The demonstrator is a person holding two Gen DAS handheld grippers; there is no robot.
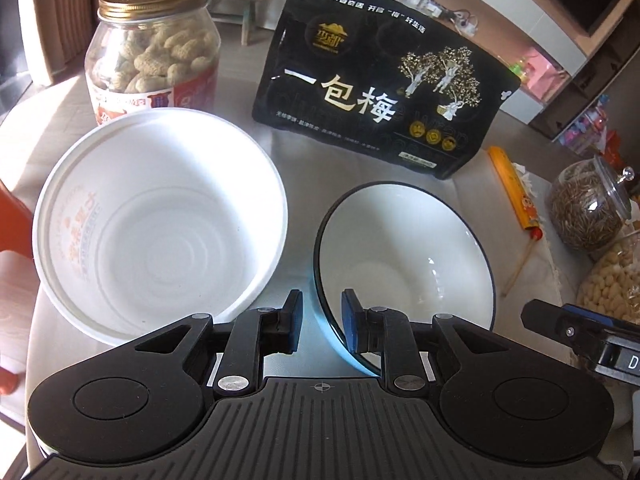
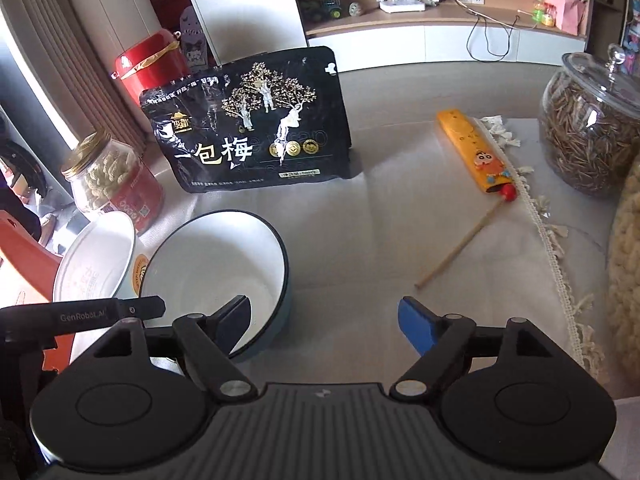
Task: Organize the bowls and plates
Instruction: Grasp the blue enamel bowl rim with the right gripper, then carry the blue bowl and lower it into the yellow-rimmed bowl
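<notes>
Nesting not yet done. Left gripper (image 1: 320,322) jaws straddle near rim of blue-rimmed ceramic bowl (image 1: 404,264), narrow gap, closure unclear. White plastic bowl (image 1: 160,236) sits just beside. Right gripper (image 2: 326,326) wide open, empty, above table (image 2: 400,220).

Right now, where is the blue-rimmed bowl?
The blue-rimmed bowl sits tilted just right of the white plastic bowl, in front of the black snack bag, its near rim between the left gripper's fingers.
</notes>
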